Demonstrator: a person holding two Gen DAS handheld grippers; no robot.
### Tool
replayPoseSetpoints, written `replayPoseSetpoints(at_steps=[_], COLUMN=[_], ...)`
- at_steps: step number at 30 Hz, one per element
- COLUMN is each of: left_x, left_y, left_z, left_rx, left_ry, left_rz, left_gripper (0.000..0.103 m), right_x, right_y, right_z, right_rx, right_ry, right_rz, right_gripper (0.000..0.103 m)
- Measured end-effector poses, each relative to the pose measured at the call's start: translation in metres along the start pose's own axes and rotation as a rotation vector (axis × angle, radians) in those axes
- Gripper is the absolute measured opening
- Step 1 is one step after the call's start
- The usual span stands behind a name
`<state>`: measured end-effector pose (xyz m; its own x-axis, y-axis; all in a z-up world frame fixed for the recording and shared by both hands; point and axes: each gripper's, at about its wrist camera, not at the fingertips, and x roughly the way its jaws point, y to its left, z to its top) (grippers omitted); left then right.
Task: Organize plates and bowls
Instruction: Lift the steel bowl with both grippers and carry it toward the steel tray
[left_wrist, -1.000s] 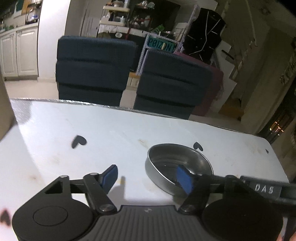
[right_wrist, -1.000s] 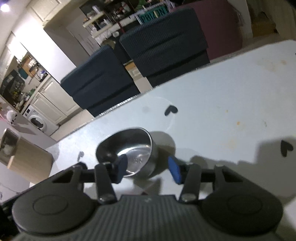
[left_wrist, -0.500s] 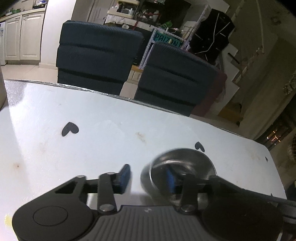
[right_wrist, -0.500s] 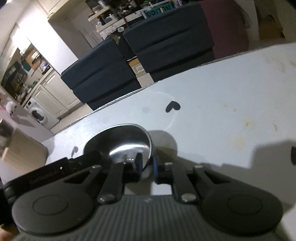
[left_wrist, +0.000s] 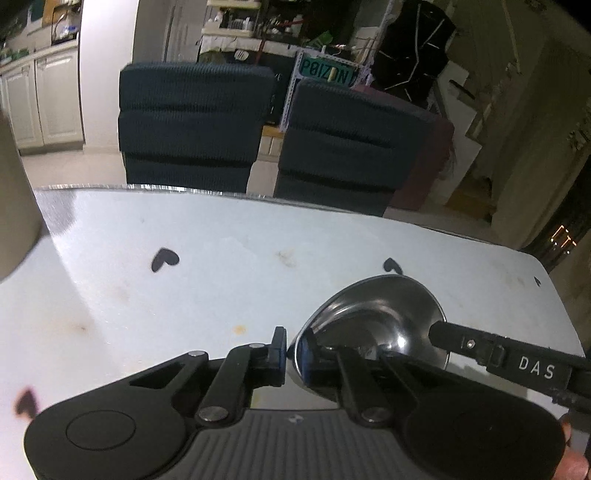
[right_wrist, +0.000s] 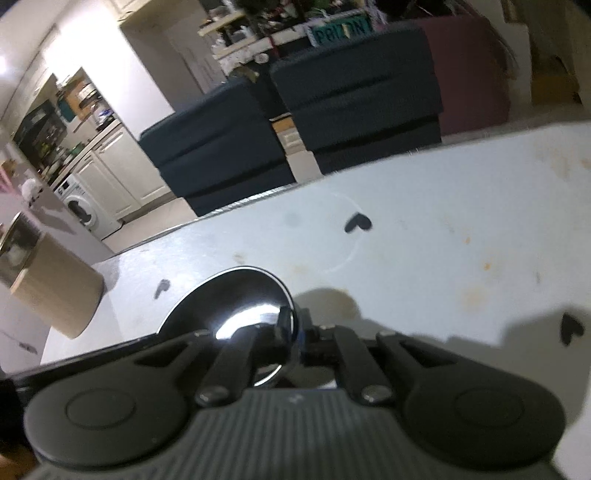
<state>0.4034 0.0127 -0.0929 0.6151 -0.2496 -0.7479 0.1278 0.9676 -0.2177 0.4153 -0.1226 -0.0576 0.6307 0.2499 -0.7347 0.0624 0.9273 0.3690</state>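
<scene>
A shiny steel bowl (left_wrist: 373, 314) is held tilted above the white table (left_wrist: 221, 266). My left gripper (left_wrist: 291, 352) is shut on the bowl's left rim. My right gripper (right_wrist: 295, 330) is shut on the bowl's right rim; the same bowl (right_wrist: 229, 299) shows in the right wrist view. The right gripper's black finger marked DAS reaches the bowl from the right in the left wrist view. No plates are in view.
A tan cylindrical container (right_wrist: 55, 291) stands on the table's left end, also showing in the left wrist view (left_wrist: 14, 206). Two dark blue chairs (left_wrist: 195, 125) stand beyond the far edge. Black heart marks (left_wrist: 164, 258) dot the table.
Both grippers closed on opposite rims of the bowl, and the bowl rose off the table and tilted.
</scene>
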Motion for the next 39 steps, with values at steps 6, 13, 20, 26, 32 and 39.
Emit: replayPoseSetpoints(at_steps=[6, 13, 20, 26, 32, 39], left_x=[-0.04, -0.083, -0.126, -0.152, -0.164, -0.158], left_y=[-0.016, -0.04, -0.066, -0.086, -0.112, -0.142], left_z=[-0.005, -0.021, -0.046, -0.071, -0.093, -0.11], left_rx=[0.036, 0.052, 0.077, 0.09, 0.124, 0.165], left_ry=[-0.029, -0.064, -0.106, -0.124, -0.122, -0.091], left_rz=[-0.003, -0.022, -0.061, -0.124, -0.186, -0.244], left_gripper=[0.008, 0.008, 0.009, 0.01, 0.011, 0.013], right_x=[-0.037, -0.085, -0.132, -0.173, -0.207, -0.229], right_y=[0.007, 0.006, -0.003, -0.016, -0.033, -0.056], right_z=[0.001, -0.009, -0.033, -0.055, -0.081, -0.098], right_rx=[-0.065, -0.1, -0.128, -0.128, -0.14, -0.154], right_ry=[-0.034, -0.073, -0.106, -0.141, -0.17, -0.182], right_rz=[0.008, 0.02, 0.025, 0.025, 0.007, -0.061], right_gripper=[0.004, 0.004, 0.004, 0.005, 0.005, 0.005])
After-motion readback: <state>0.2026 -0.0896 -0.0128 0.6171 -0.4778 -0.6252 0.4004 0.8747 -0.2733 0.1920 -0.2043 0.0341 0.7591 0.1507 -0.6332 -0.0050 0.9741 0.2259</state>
